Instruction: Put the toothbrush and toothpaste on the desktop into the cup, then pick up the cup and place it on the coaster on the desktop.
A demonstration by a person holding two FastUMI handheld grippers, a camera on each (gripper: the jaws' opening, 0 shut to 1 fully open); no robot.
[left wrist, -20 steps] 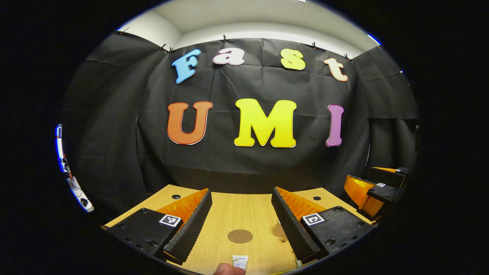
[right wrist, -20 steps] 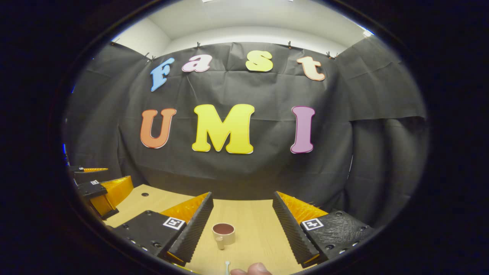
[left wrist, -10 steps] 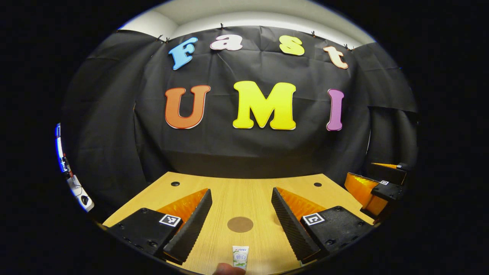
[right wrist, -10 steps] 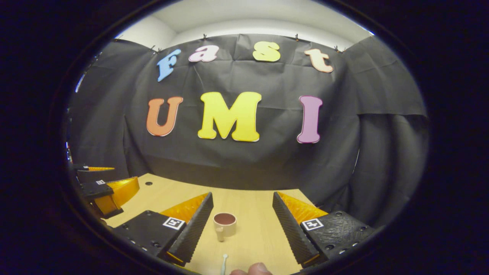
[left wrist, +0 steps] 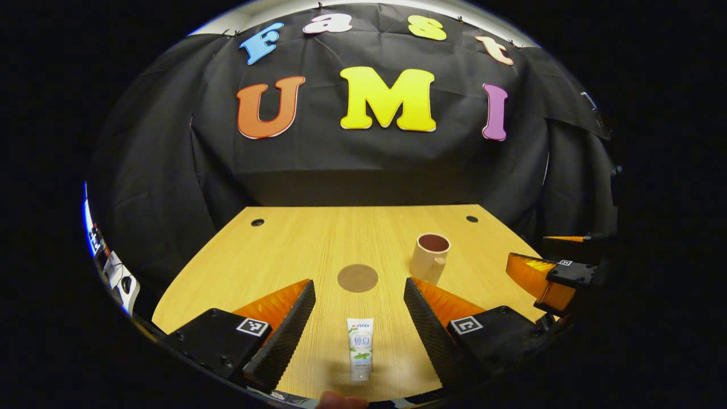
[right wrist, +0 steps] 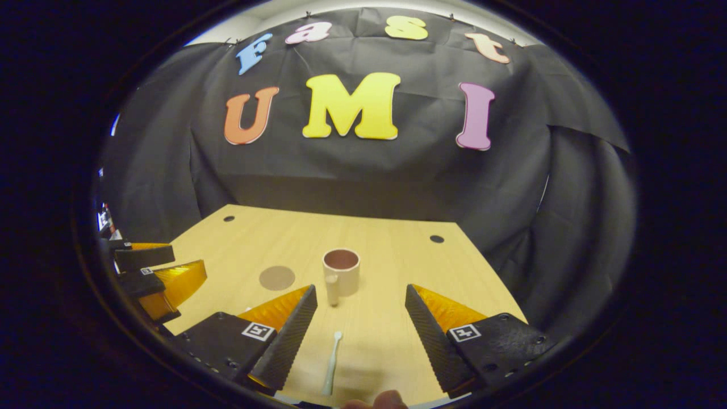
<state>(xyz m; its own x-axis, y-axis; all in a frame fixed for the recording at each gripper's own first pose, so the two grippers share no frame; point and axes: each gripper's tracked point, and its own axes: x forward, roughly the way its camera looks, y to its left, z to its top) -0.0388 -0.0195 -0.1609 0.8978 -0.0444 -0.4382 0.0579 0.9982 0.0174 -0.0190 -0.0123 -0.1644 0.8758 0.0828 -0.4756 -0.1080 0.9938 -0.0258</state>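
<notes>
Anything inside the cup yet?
Nothing visible: the cup shows only its dark brown interior near the rim; its bottom is hidden. The toothbrush and toothpaste lie on the desktop.

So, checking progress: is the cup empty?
Empty as far as visible: the cup stands upright, toothbrush and toothpaste lying on the desktop.

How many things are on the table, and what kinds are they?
Toothpaste tube: 1
Toothbrush: 1
Cup: 1
Coaster: 1
Total: 4
</notes>
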